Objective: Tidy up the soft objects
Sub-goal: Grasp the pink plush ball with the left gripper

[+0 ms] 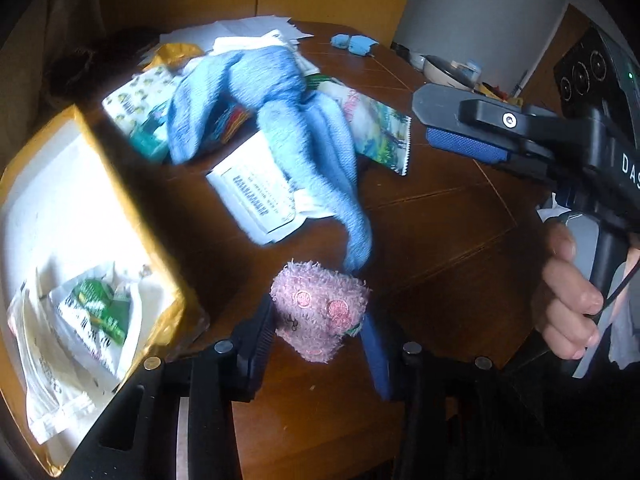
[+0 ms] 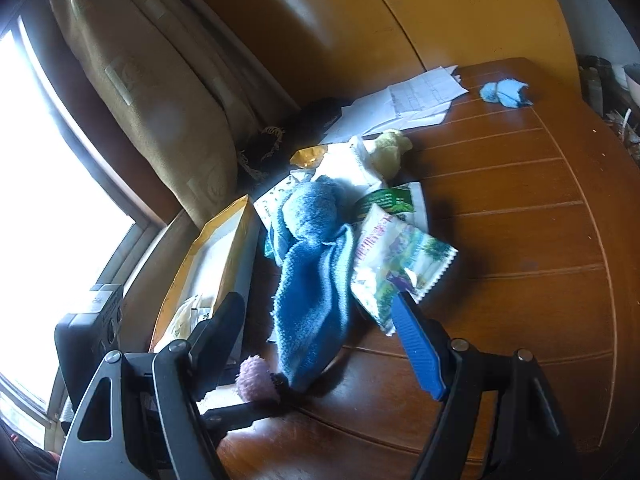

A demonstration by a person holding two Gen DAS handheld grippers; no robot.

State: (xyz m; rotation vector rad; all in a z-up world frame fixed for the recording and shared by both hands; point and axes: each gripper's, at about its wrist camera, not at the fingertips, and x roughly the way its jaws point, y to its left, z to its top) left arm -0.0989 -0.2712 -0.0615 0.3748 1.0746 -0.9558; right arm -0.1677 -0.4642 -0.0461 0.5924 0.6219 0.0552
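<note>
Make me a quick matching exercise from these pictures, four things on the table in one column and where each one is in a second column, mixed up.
Things:
1. pink fuzzy toy
2. large blue cloth
3. small light-blue cloth
4. yellow box

Places:
A. alone near the table's far edge
B. between the left gripper's fingers
C. draped over the packets mid-table
D. by the window side, open, holding packets

Pairs: 1-B, 2-C, 3-A, 4-D

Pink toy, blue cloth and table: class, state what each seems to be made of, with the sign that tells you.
Pink toy: fuzzy plush, probably terry; loose fibres stand out at its edges, with stitched pink circles.
Blue cloth: soft knit or towelling; ribbed weave, limp folds.
Table: wood or veneer, glossy; brown boards with seam lines and reflections.
</note>
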